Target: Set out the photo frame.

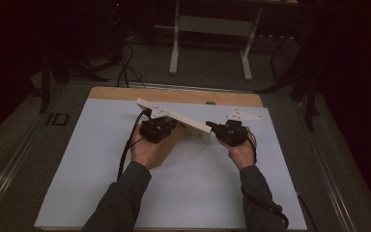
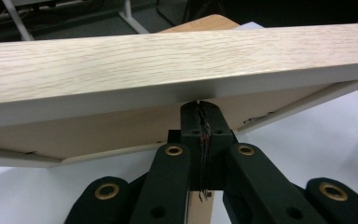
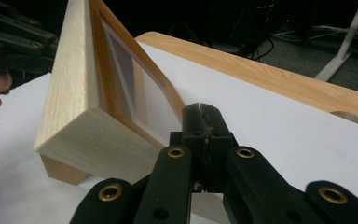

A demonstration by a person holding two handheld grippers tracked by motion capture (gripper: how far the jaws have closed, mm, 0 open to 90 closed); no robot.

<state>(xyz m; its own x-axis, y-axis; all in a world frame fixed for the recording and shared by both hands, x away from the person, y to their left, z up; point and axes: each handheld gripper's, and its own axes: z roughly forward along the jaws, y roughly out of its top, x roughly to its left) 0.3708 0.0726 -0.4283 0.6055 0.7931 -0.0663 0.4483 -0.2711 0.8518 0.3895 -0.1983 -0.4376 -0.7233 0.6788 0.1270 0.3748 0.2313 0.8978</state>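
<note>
The wooden frame (image 1: pixel 183 123) sits tilted near the middle of the counter (image 1: pixel 96 159), 1 long edge up, lower part resting on the white sheet, w/ a claw at each end. It looks like a shadow-box type picture frame: pale oak sides, a recessed inner border and a glass or backing panel visible in the right gripper view (image 3: pixel 135 93).

Left claw (image 1: pixel 157 129) comes in from the near-left side. In the left gripper view its jaws are pressed together, tips (image 2: pixel 200 116) tucked right under the frame's edge (image 2: pixel 168 60). A thin sliver of something seems caught between them, but I can't tell what, maybe the inner lip or backing of the frame. Probably it's there to prop the frame at this angle so it doesn't fall flat.

Right claw (image 1: pixel 222 130) is at the frame's right end. Jaws are also closed up, tips (image 3: pixel 203 116) sitting against the inner border near the corner (image 3: pixel 74 135). Whether it truly pinches the border or just pushes on it isn't clear from here. Judging by the pose, it steadies the far corner while the other hand carries the tilt.

The 2 hands opposite each other make sense: the frame is long and top-heavy on edge, so 1 contact alone would let it swing or slide on the smooth sheet. Bare wood of the counter (image 3: pixel 270 79) shows beyond the sheet at the back.
</note>
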